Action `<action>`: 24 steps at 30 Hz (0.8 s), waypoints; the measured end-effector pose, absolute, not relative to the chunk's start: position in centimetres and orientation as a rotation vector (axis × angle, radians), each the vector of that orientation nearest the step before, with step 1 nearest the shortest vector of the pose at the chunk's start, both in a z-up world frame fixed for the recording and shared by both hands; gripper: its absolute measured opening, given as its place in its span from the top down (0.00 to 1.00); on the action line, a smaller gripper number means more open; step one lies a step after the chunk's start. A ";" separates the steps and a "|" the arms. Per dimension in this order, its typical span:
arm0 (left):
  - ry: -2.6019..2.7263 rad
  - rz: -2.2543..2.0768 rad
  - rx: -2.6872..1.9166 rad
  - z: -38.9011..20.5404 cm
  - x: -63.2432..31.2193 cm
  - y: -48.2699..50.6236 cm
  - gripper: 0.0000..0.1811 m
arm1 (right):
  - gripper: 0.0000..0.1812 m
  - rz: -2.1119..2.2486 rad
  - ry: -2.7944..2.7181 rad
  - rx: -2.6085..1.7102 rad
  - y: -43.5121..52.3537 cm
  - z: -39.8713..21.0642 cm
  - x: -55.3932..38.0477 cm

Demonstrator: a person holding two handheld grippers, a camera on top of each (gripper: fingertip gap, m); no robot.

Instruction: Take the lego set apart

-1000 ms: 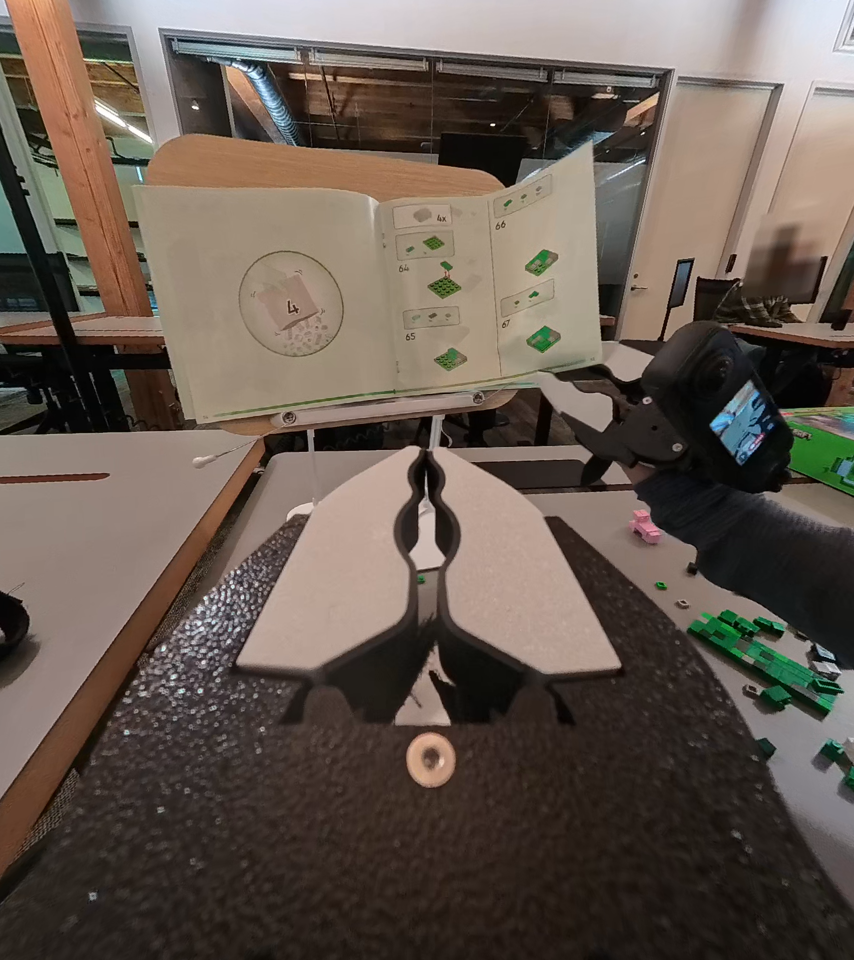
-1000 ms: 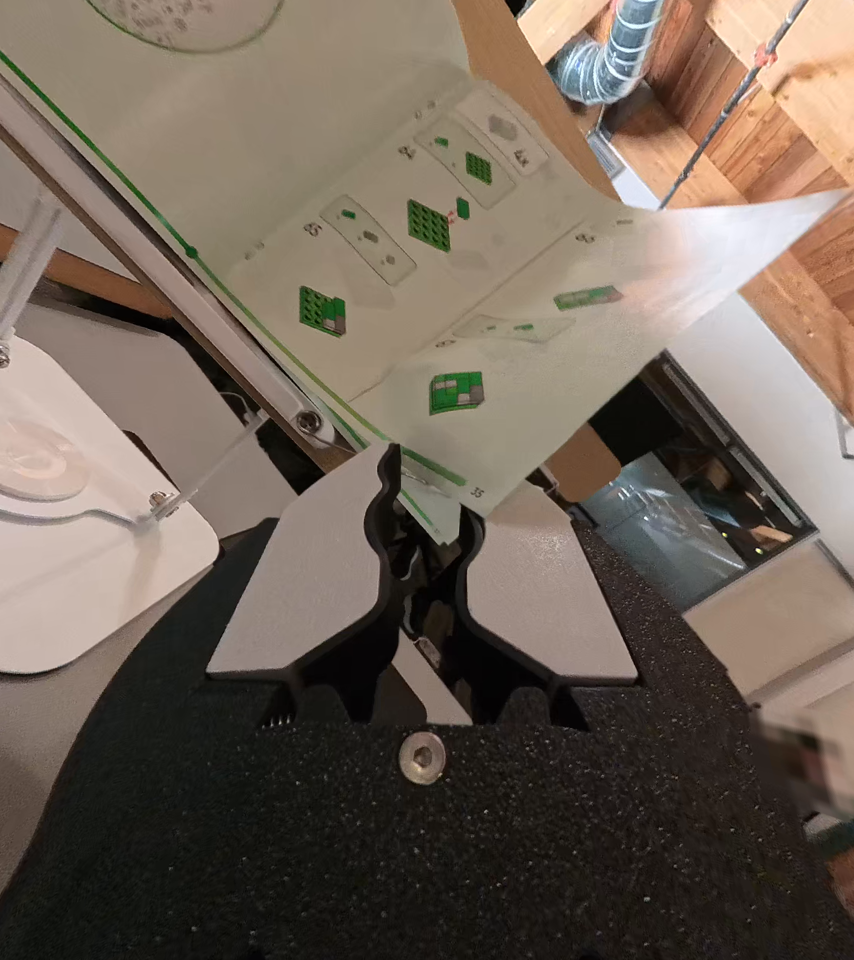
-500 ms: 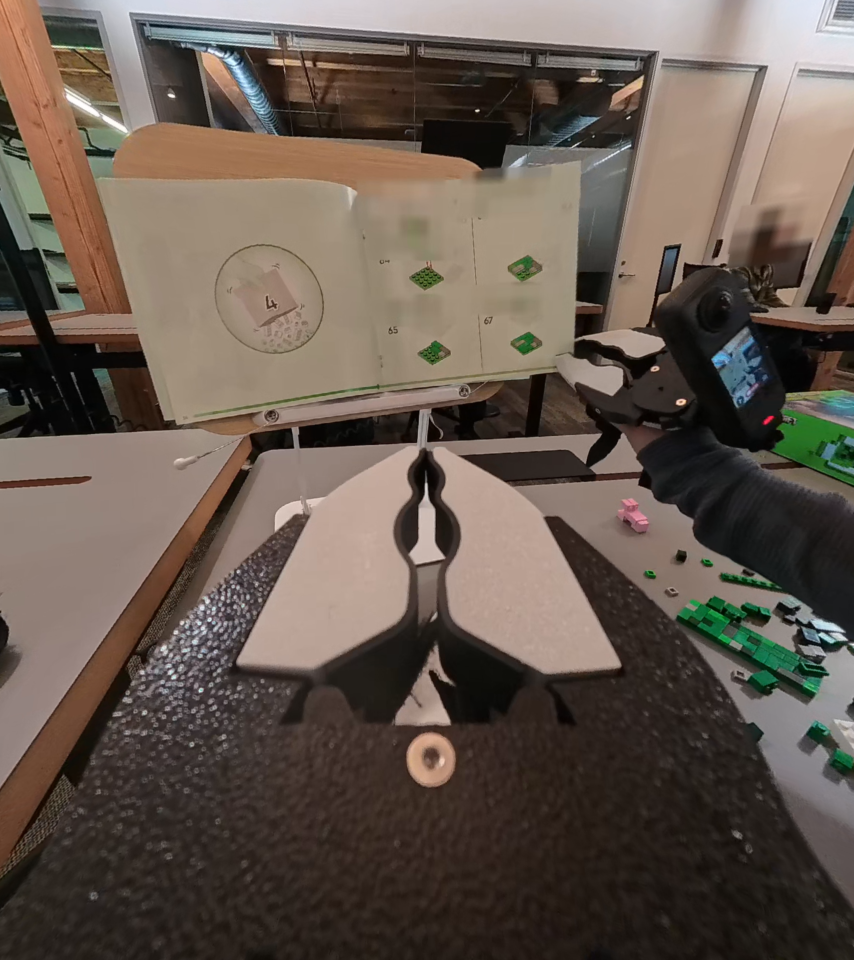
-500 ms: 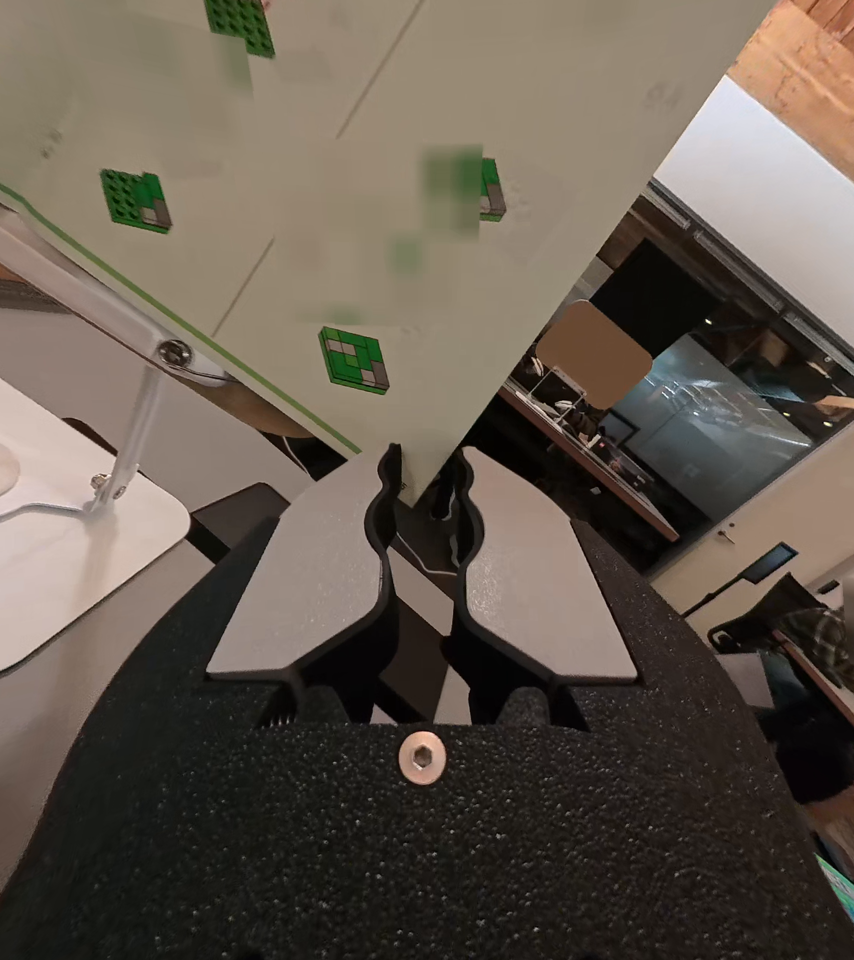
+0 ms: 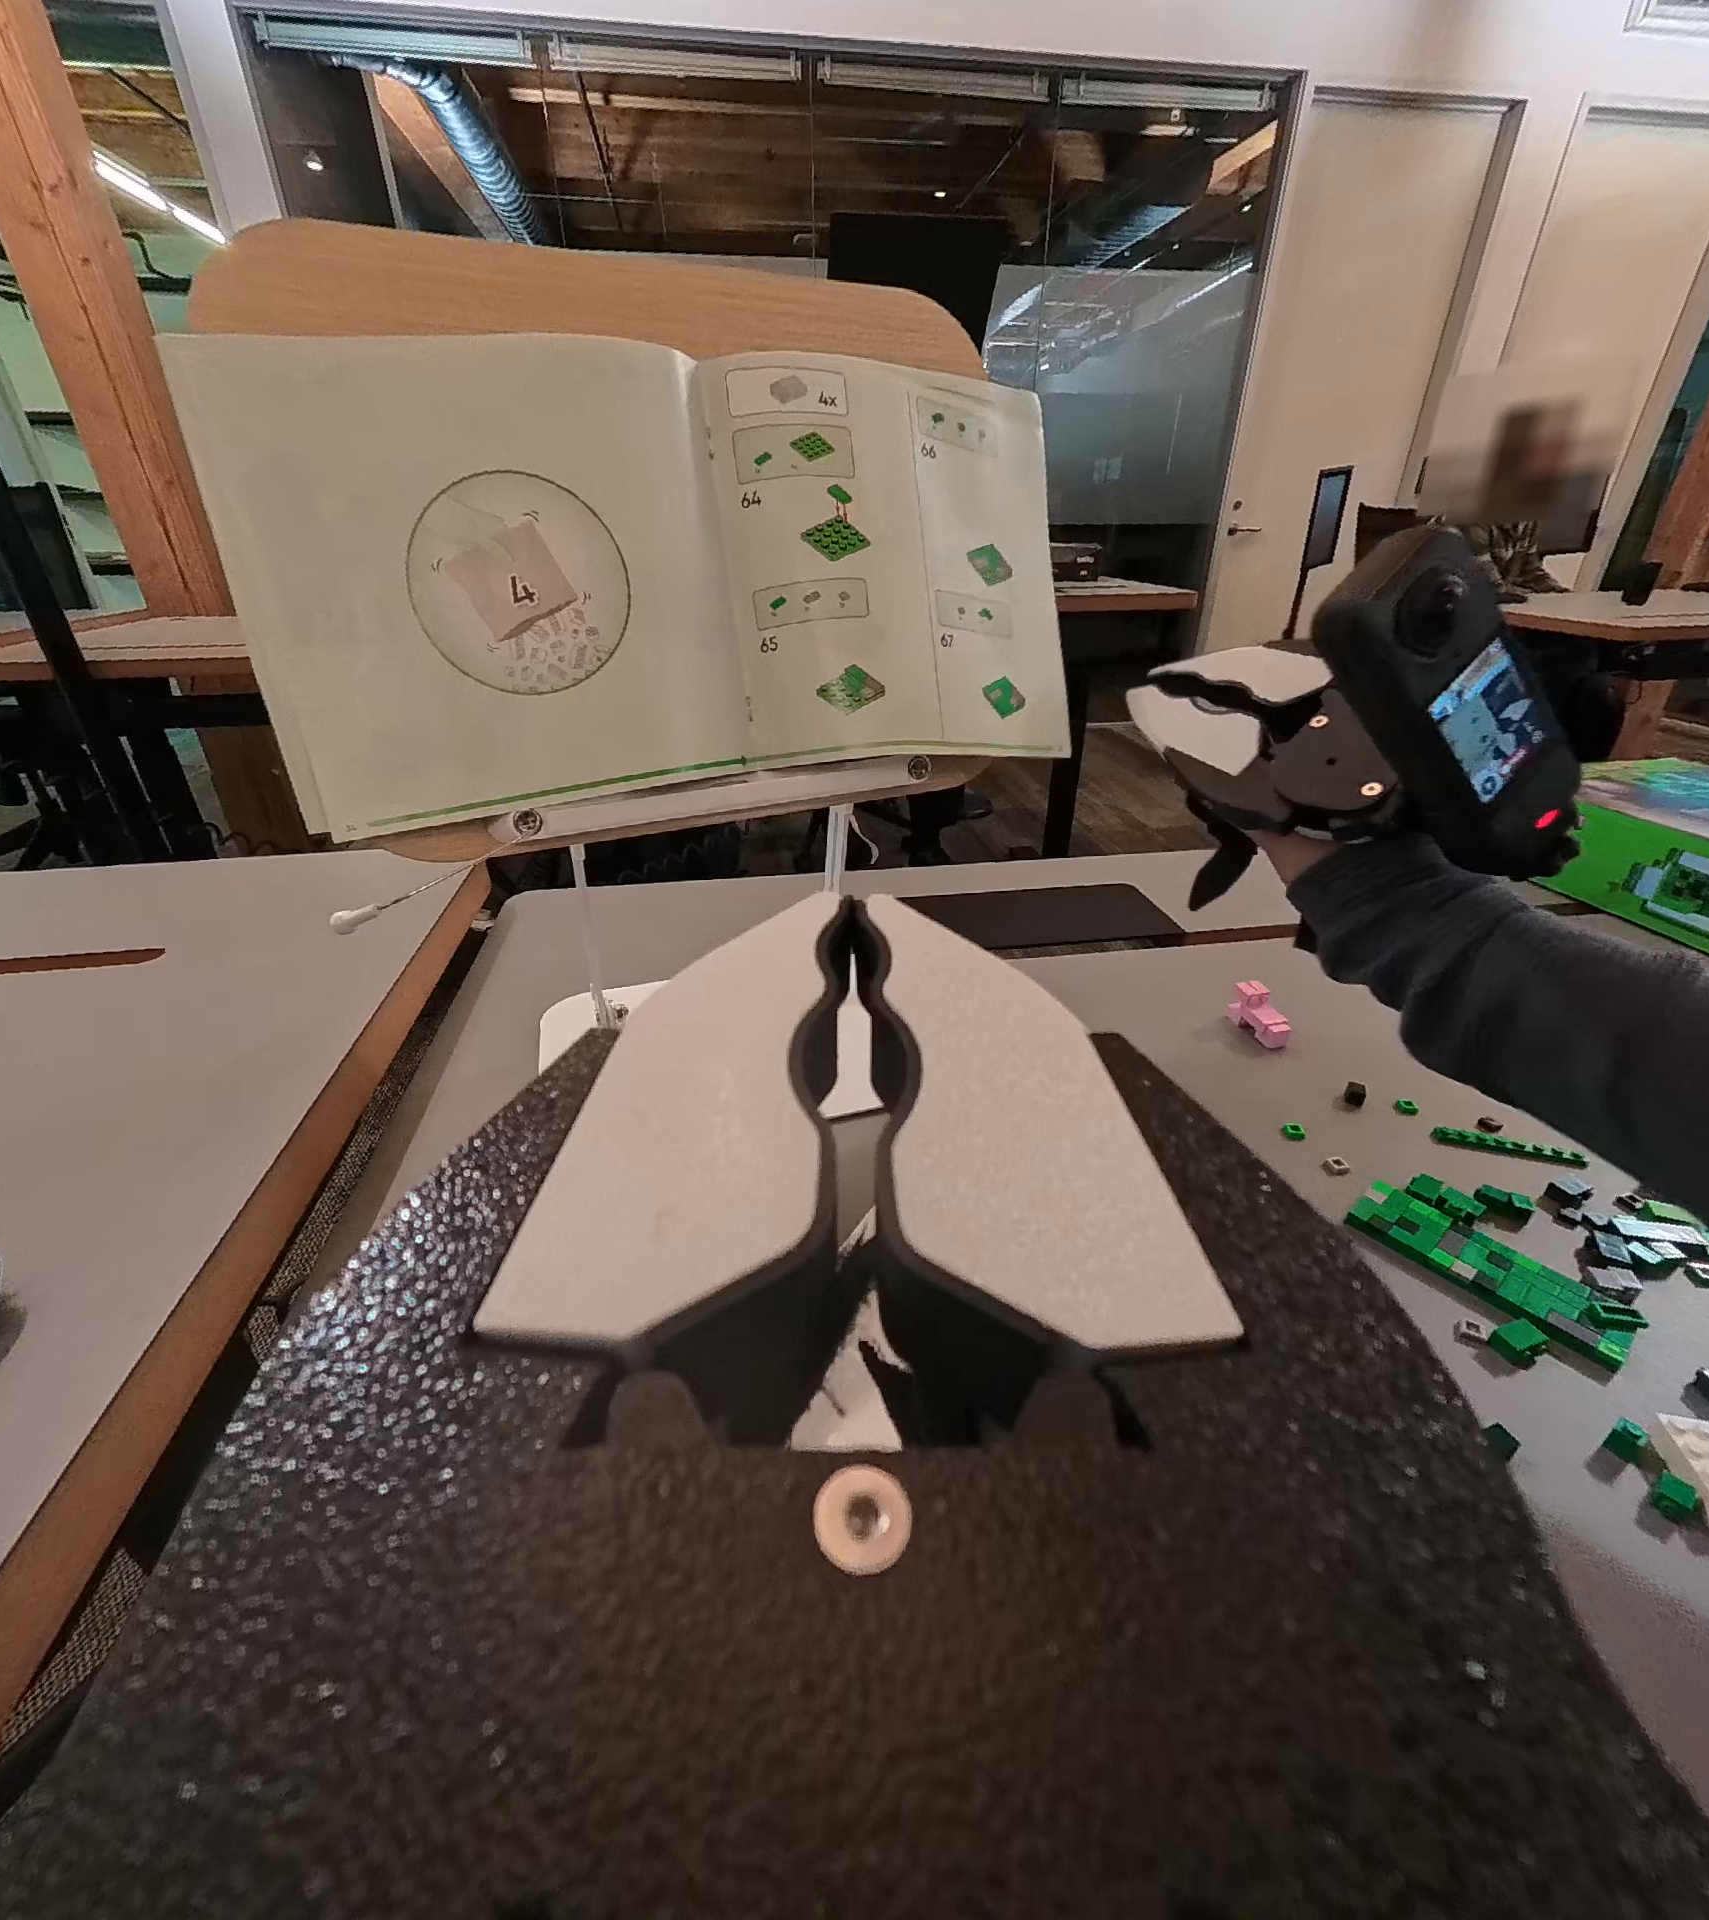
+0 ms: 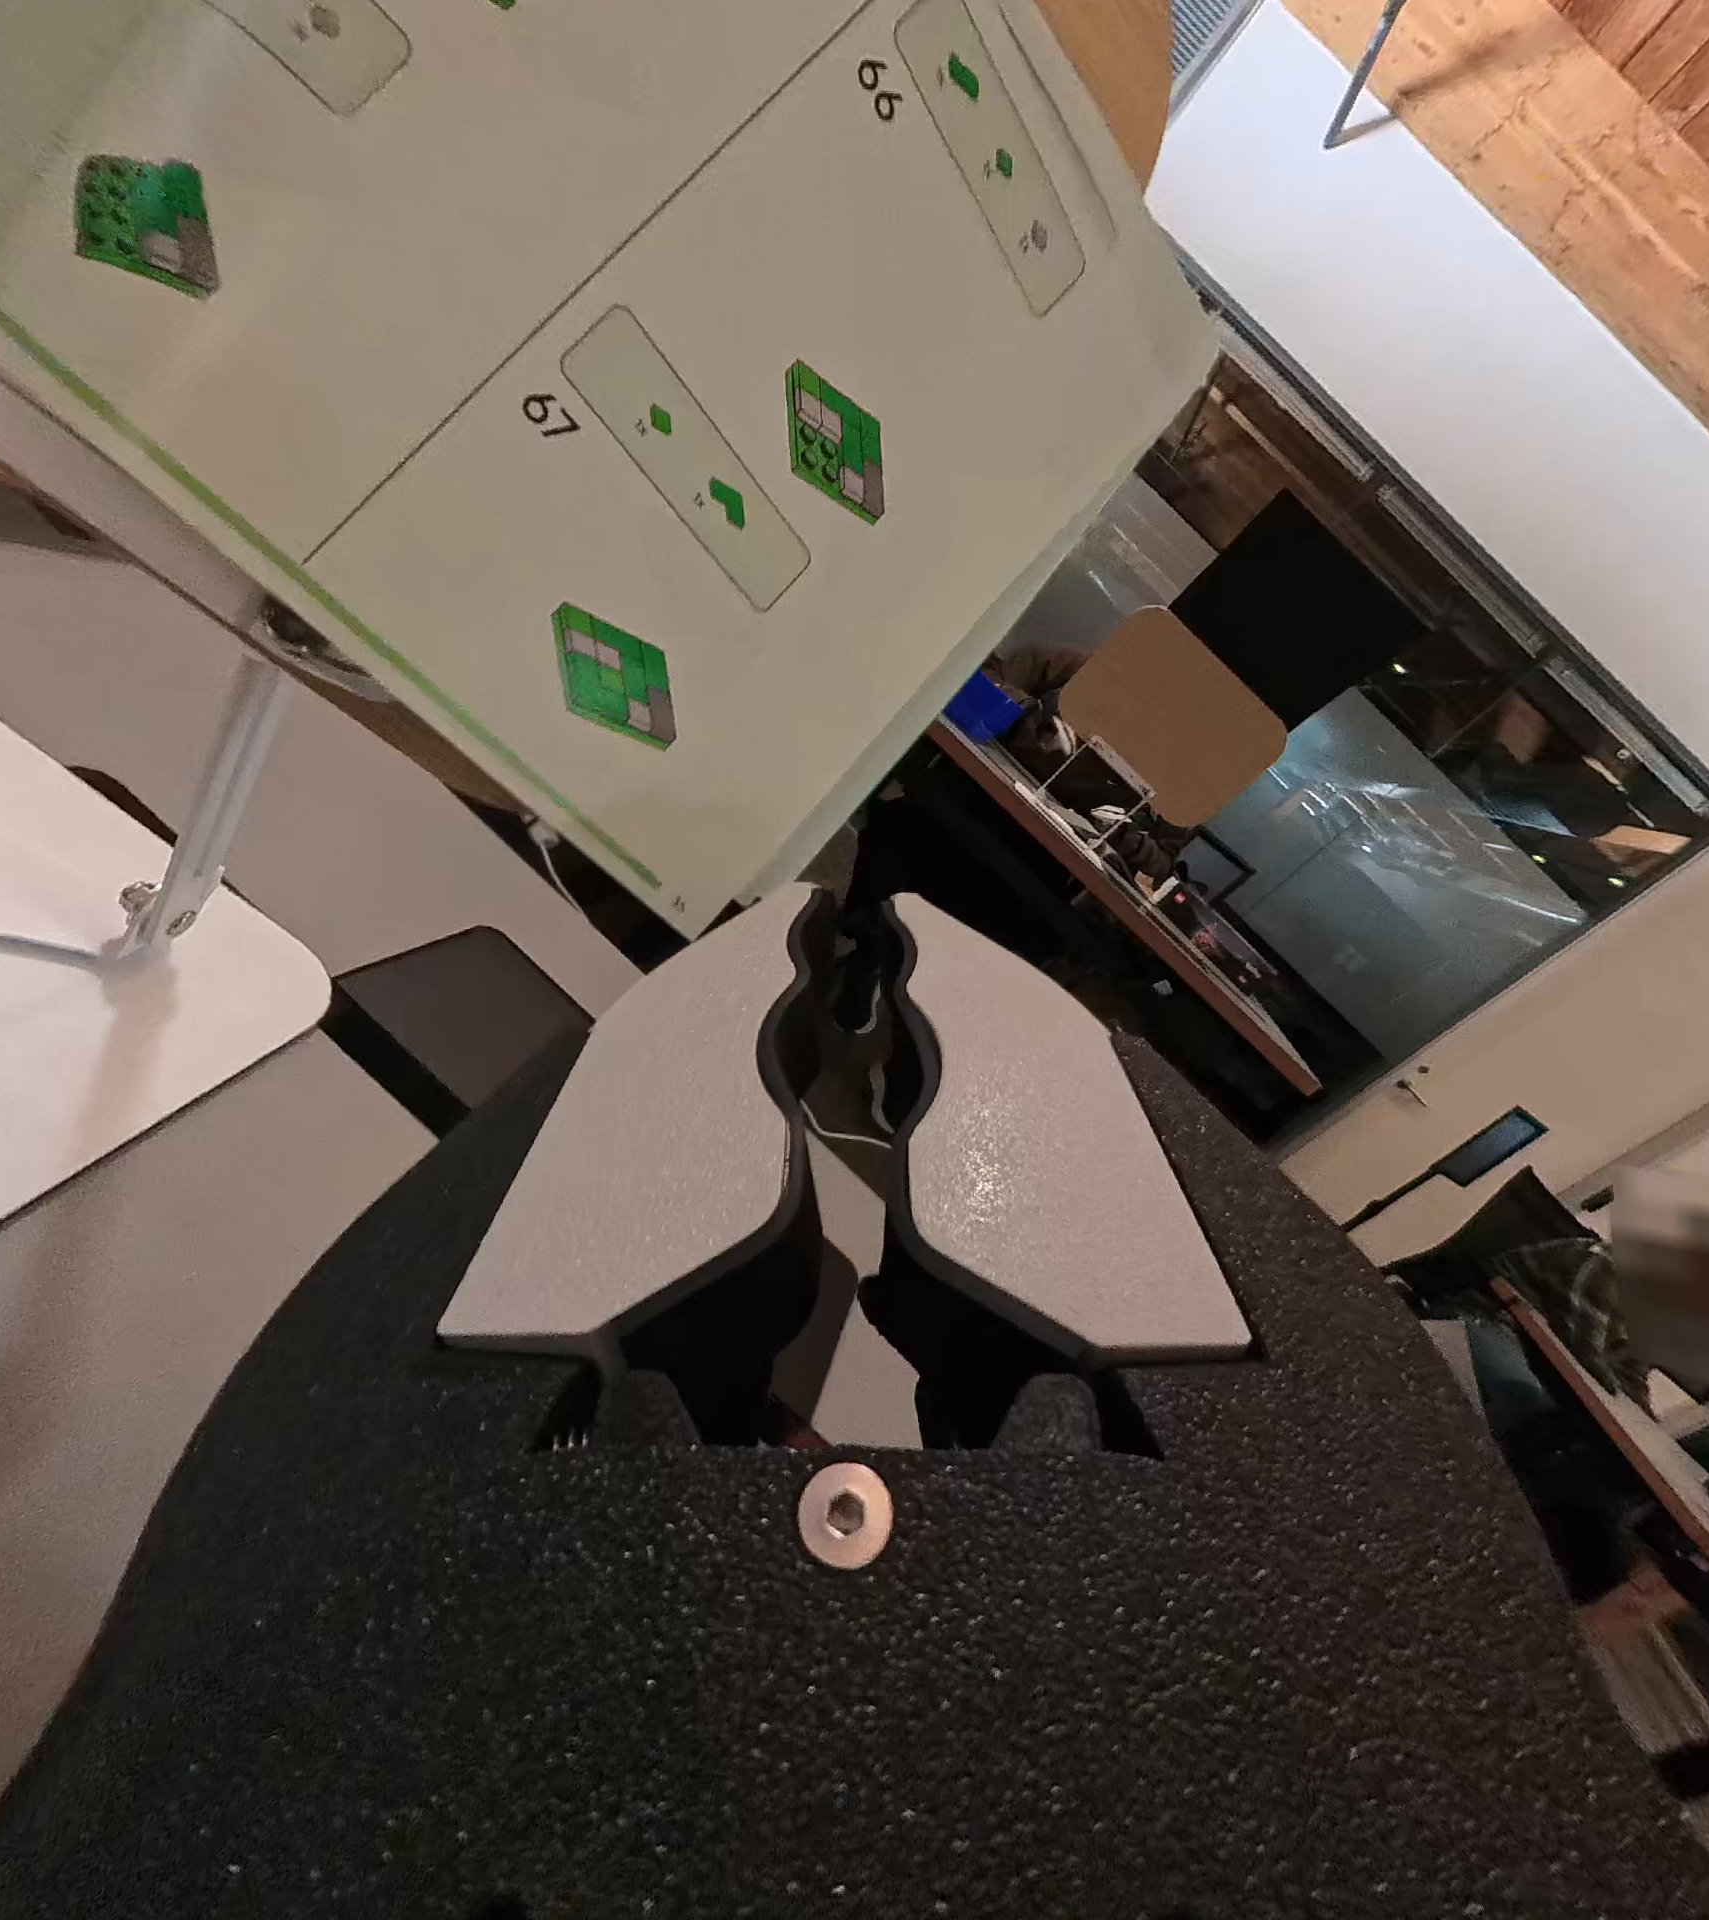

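Showing scattered lego pieces [image 5: 1494,1262] left view only, booklet [image 6: 538,343] both

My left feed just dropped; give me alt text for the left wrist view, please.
The left gripper, shut and empty, points at an open instruction booklet on a stand. The right gripper hangs just off the booklet's right edge, gripping nothing. Loose green and grey lego pieces and a small pink figure lie on the grey table.
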State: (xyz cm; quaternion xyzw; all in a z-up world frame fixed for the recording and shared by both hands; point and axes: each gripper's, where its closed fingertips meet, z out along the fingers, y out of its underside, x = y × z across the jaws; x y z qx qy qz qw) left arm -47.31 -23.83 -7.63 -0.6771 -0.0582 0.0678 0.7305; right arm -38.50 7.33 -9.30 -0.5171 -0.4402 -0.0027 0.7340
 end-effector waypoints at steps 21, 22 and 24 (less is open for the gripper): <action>-0.009 0.245 -1.604 -7.7 -44.8 -23.6 1.00 | 0.96 0.022 -1.078 -1.179 -6.9 -16.9 -16.2; -0.005 0.256 -1.615 -7.7 -44.7 -23.7 1.00 | 0.97 0.034 -1.047 -1.189 -6.9 -17.3 -15.4; 0.001 0.266 -1.640 -7.8 -44.5 -23.8 1.00 | 0.97 0.051 -1.029 -1.210 -6.7 -17.8 -14.4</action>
